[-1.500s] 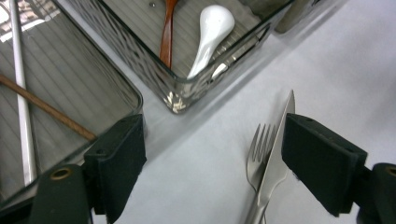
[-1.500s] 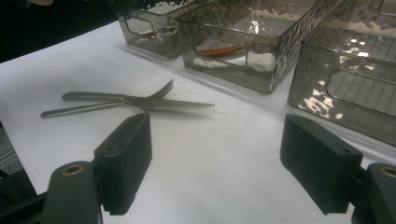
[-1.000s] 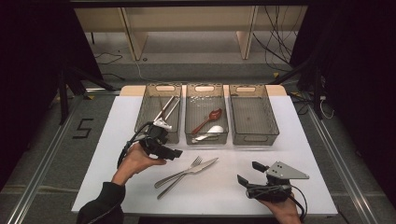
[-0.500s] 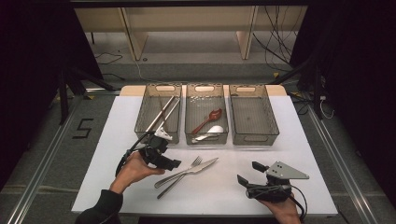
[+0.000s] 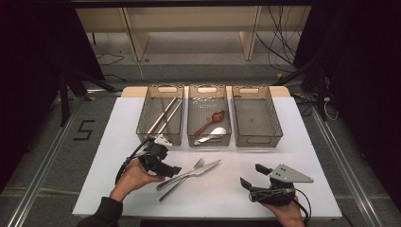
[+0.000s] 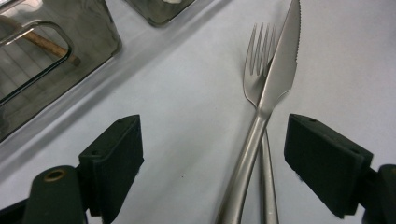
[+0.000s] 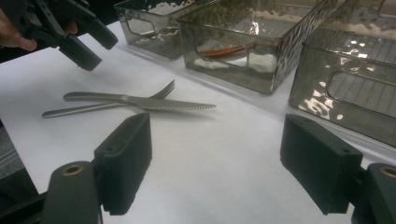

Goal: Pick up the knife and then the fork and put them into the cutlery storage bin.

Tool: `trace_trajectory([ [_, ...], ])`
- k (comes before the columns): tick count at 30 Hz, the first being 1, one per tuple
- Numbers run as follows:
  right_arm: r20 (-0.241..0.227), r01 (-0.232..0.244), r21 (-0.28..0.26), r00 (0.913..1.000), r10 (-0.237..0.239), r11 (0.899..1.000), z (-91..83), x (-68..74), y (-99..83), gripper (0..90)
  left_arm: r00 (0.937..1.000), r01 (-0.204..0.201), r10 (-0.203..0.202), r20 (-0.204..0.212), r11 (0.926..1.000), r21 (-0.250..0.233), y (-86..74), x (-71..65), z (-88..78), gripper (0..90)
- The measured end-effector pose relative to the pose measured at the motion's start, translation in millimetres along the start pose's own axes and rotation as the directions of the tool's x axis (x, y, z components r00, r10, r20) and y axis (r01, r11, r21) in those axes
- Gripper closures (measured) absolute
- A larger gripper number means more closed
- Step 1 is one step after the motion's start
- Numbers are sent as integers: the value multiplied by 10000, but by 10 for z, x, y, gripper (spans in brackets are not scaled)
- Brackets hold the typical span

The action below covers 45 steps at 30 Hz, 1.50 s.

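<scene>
Cutlery sorting is what I have in hand, and it looks roughly half done. On the white table (image 5: 312, 142) three clear bins stand in a row at the far side. The left bin (image 5: 161, 132) already holds a pair of long metal sticks, chopsticks as far as I can tell, lying lengthwise. The middle bin (image 5: 209, 94) holds a reddish-brown spoon (image 5: 210, 123) and a white spoon (image 5: 213, 134) just nearer than it. The right bin (image 5: 257, 137) has nothing in it that I can make out.

Left to sort are a fork (image 6: 259, 79) and a knife (image 6: 280, 70), lying crossed on the bare table near the middle, nearer than the bins, the knife resting over the fork with both heads pointing right and far.

My left gripper (image 5: 166, 166) sits just left of their handle ends, its jaws spread wide; in the left gripper view both handles run up between the jaws, nearer the right-hand one, with nothing pinched yet. I judge I am lining up to take one of them, probably the knife since it lies on top. My right gripper (image 5: 251, 177) rests low at the near right of the table, jaws also spread and holding nothing, well apart from the cutlery.

So two pieces remain, and the unfilled right bin is the likely home for at least one of them.
</scene>
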State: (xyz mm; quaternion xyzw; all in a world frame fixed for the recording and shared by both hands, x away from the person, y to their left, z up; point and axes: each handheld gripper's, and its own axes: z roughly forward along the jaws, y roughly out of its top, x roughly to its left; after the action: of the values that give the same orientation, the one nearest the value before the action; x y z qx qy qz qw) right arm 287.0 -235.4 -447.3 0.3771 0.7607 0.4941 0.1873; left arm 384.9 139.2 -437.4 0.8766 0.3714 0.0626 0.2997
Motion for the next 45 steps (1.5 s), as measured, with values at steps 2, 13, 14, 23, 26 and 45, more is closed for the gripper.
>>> trace_trajectory([
  [2,-9,-48,25,10000,48,10000,2,-6,-4,259,10000,51,-51,20,10000,-34,-10,1,10,192],
  [13,3,-82,-13,10000,82,10000,4,-20,-6,259,9999,128,-130,95,9996,233,-102,-17,122,192],
  [14,1,-35,-20,10000,35,10000,2,-17,-7,258,9999,118,-120,104,9997,236,-113,-17,124,192],
  [23,-93,34,111,10000,-33,9999,24,16,9,259,9995,-307,298,133,9973,669,-174,-66,154,267],
  [26,-59,-9,64,10000,9,10000,24,15,8,259,9987,-503,493,144,9953,831,-168,-95,176,318],
  [45,-24,99,86,9999,-98,9999,23,26,0,259,9870,-1600,1593,195,9670,1985,-86,-224,324,591],
])
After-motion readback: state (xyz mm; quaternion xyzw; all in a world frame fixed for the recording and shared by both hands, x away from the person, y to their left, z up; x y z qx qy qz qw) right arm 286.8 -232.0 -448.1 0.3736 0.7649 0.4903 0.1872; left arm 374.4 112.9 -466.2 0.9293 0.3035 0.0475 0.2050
